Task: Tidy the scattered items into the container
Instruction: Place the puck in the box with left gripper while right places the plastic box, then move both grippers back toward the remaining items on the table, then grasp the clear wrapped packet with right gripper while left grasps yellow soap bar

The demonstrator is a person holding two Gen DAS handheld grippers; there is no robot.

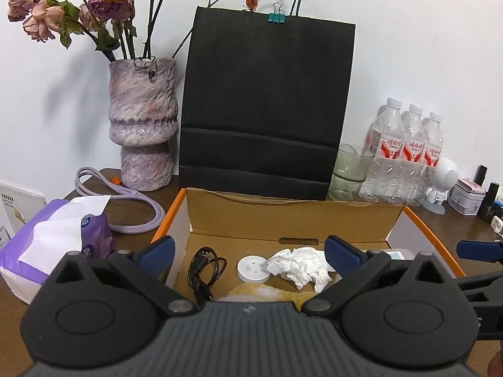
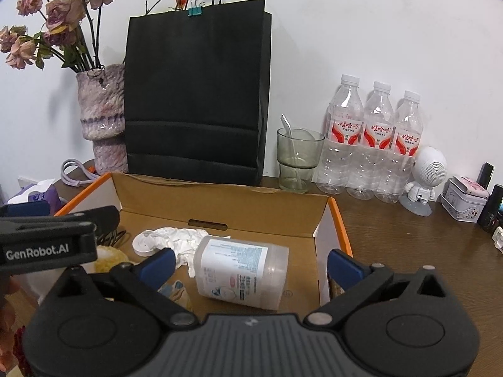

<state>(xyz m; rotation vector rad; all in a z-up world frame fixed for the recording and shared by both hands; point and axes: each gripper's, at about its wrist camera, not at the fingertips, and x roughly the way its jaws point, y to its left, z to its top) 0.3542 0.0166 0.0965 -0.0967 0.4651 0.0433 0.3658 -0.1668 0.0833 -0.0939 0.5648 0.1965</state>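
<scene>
"GenRobot.AI" can be read on the left gripper (image 2: 47, 248) beside the orange-edged cardboard box (image 2: 339, 220).
Both it and the right gripper (image 2: 251, 265) are spread wide, nothing held; the white labelled plastic tub (image 2: 242, 275) is left lying inside the box.

Black tongs (image 1: 250, 256), blue pads (image 1: 157, 251), white "GenRobot.AI" lettering

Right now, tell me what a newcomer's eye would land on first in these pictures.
The tall black bag standing against the wall dominates, with the vase of dried roses to its left. In front of it lies the open box, holding a crumpled tissue, a black cable and a white canister on its side. Three bottles stand at the right.
</scene>
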